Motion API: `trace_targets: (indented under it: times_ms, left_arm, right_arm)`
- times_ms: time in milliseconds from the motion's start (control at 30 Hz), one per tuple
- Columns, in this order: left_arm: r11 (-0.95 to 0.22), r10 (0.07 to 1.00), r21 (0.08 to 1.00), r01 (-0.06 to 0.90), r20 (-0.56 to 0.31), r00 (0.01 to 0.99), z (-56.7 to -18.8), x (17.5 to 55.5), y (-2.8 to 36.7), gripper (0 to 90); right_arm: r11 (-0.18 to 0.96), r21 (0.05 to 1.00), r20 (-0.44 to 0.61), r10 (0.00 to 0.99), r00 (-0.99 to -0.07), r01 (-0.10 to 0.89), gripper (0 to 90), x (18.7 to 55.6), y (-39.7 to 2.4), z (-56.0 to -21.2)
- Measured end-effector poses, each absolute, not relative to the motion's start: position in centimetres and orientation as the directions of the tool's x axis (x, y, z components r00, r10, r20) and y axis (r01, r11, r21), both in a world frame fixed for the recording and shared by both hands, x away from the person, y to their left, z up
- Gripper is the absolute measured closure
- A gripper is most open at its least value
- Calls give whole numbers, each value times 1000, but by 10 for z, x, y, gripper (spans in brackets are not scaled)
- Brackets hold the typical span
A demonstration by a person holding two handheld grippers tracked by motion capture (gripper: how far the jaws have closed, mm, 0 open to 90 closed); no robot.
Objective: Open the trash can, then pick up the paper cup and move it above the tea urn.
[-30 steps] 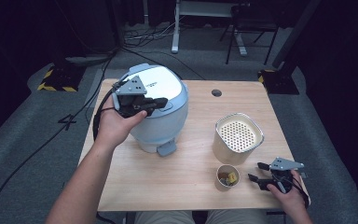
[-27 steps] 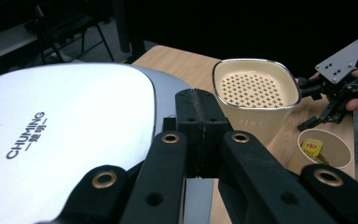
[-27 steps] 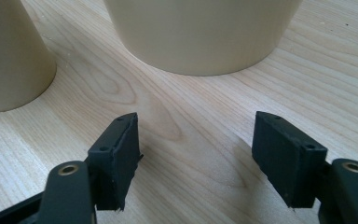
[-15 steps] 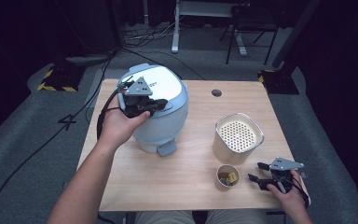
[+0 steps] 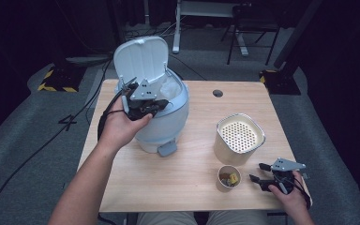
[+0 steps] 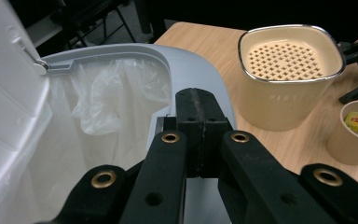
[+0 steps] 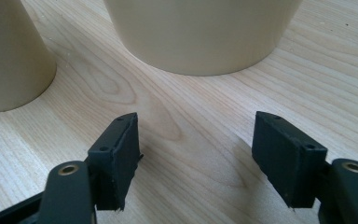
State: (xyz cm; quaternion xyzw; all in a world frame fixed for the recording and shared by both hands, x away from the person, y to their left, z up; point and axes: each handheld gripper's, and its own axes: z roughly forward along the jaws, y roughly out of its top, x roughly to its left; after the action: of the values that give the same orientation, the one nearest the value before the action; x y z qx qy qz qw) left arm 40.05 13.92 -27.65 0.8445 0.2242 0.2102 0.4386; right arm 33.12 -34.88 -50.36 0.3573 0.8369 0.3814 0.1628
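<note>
Left gripper (image 5: 151,108) sits over the near rim of the pale blue pedal bin (image 5: 168,126) at the table's (image 5: 197,187) far left; in the left gripper view its jaws are pressed together with nothing between them, tips just above the bin's grey rim. Bin lid (image 5: 140,58) stands up and tilted back on the far side, showing a thin clear liner bag (image 6: 107,102) inside. A grey pedal (image 5: 167,149) juts from the bin's base on the near side. Right gripper (image 5: 262,172) rests low at the near right corner of the table, pointing left; the right gripper view shows its jaws standing apart over bare wood, holding nothing. Just left of them is a small paper cup (image 5: 228,178) with yellow wrapped scraps (image 5: 233,177) inside. Beyond the cup, just beside it, stands a cream canister (image 5: 239,139) with a perforated insert at its top, well apart from the bin. A round cable hole (image 5: 218,93) lies near the table's far edge.
</note>
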Motion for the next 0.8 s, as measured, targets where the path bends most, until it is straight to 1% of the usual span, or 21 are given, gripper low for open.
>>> trace_targets:
  times_ms: [33,133,167,200,233,267,300,333,433,467,533,567,700,767,800]
  left_arm:
    - [-515,563,835,194,158,811,-277,400,139,899]
    - [-476,570,852,216,112,814,-278,402,143,897]
    - [-476,570,852,216,112,814,-278,402,143,888]
    - [-442,574,862,248,59,817,-278,403,145,844]
    - [-424,578,867,262,36,815,-278,403,146,771]
    - [-412,581,872,266,26,813,-279,402,147,697]
    - [-412,581,872,266,26,813,-279,402,147,643]
    - [-396,571,880,263,12,821,-280,401,148,643]
    - [-318,503,925,210,-23,864,-281,392,152,524]
    - [-301,467,936,185,-25,884,-280,384,154,500]
    - [-298,445,939,173,-23,895,-281,375,156,490]
    - [-298,445,939,173,-23,895,-281,375,156,485]
    - [-300,430,941,159,-15,903,-287,356,161,471]
    - [-290,422,945,149,-13,906,-296,342,167,459]
    - [-290,422,945,149,-13,906,-296,342,167,450]
  right_arm:
    - [454,755,0,722,-692,474,324,331,-349,-504]
    - [455,755,-2,722,-692,472,324,331,-349,-504]
    - [455,755,-2,722,-692,472,324,331,-349,-504]
    - [455,755,-2,722,-692,473,324,331,-349,-504]
    - [455,755,-2,722,-692,473,325,331,-349,-504]
    - [455,755,-2,722,-692,473,324,331,-349,-503]
    - [455,755,-2,722,-692,473,324,331,-349,-503]
    - [455,755,-2,722,-692,473,324,331,-349,-503]
    - [455,755,-2,722,-692,473,324,331,-349,-504]
    - [454,755,-1,723,-691,473,324,331,-349,-503]
    - [455,755,-2,722,-692,473,324,331,-349,-503]
    - [455,755,-2,722,-692,473,324,331,-349,-503]
    - [455,754,-2,723,-691,474,324,331,-349,-503]
    - [455,753,-3,724,-690,474,323,331,-348,-503]
    - [455,753,-3,724,-690,474,323,331,-348,-503]
